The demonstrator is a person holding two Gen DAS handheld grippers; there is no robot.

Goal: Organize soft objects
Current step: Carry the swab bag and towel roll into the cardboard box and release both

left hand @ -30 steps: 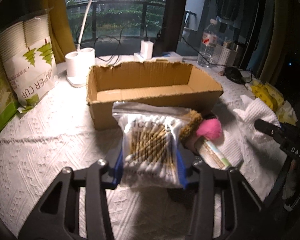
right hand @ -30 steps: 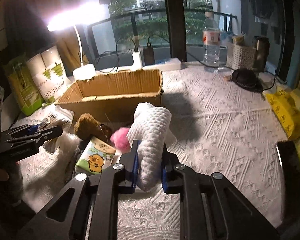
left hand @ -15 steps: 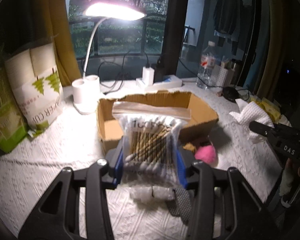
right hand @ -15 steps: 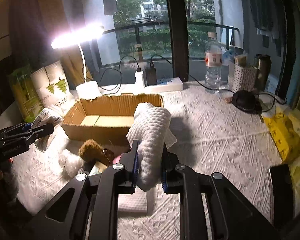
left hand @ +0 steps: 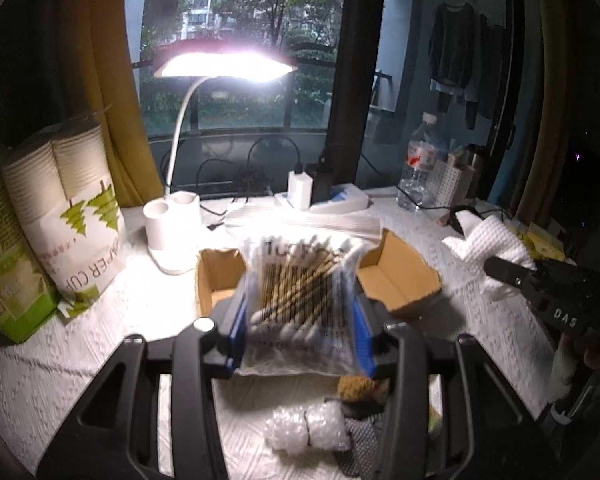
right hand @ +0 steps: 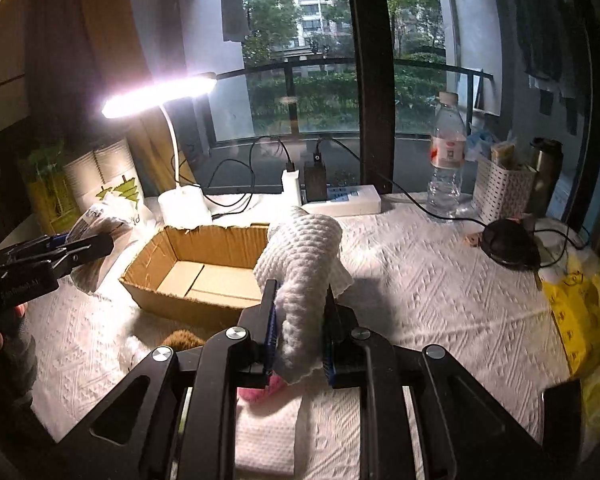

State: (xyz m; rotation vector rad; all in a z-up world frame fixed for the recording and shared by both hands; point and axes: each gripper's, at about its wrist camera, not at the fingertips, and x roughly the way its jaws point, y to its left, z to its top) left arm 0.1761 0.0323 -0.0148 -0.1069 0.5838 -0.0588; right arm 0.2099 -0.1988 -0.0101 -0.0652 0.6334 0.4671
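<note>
My left gripper (left hand: 298,320) is shut on a clear zip bag of cotton swabs (left hand: 300,280), held up in front of the open cardboard box (left hand: 400,276). My right gripper (right hand: 298,328) is shut on a white waffle-textured cloth (right hand: 304,256), raised above the table just right of the cardboard box (right hand: 196,272). Beneath the left gripper lie a bubble-wrap roll (left hand: 308,428) and a brown fuzzy item (left hand: 356,386). A pink pom-pom (right hand: 260,392) and a folded white tissue (right hand: 266,436) lie under the right gripper. The box's inside looks bare.
A lit white desk lamp (left hand: 172,224) stands behind the box, with a paper-cup pack (left hand: 68,216) to its left. A power strip (right hand: 340,200), water bottle (right hand: 446,160), white basket (right hand: 500,192), black round item (right hand: 508,244) and yellow bags (right hand: 580,312) sit to the right.
Both grippers rose and tilted upward with their loads. The box and the items on the table sank lower in both views, and more of the window shows.
</note>
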